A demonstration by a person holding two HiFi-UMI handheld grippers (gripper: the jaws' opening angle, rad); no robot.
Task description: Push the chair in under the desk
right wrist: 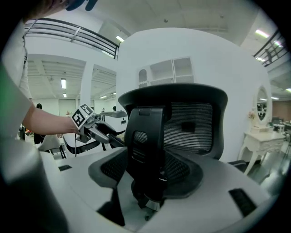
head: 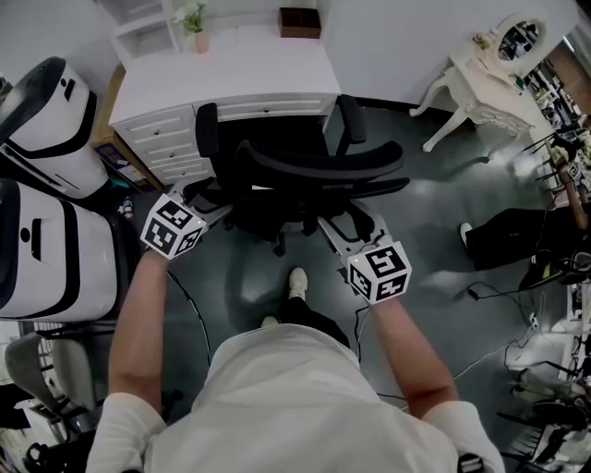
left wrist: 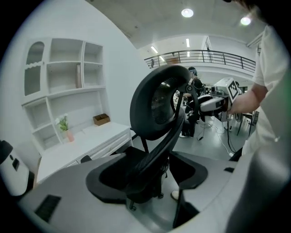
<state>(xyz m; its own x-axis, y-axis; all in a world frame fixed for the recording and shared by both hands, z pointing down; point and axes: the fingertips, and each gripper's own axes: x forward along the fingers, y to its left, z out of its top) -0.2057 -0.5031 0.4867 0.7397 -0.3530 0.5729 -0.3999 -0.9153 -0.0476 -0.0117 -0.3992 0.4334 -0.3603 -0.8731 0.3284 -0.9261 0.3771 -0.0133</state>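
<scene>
The dark, glossy floor (head: 434, 222) carries the black chair (head: 305, 175), which stands right at the near edge of the white desk (head: 231, 74). Your shoe (head: 297, 282) is planted just behind the chair's base. Loose cables (head: 489, 286) trail across the floor on your right, and a white dressing table (head: 485, 92) stands far right. On the desk top, a small potted plant (head: 196, 26) sits far left and a brown box (head: 300, 22) far right.

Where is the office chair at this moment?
In the head view the chair sits at centre, directly in front of the white desk, its backrest facing the person.
</scene>
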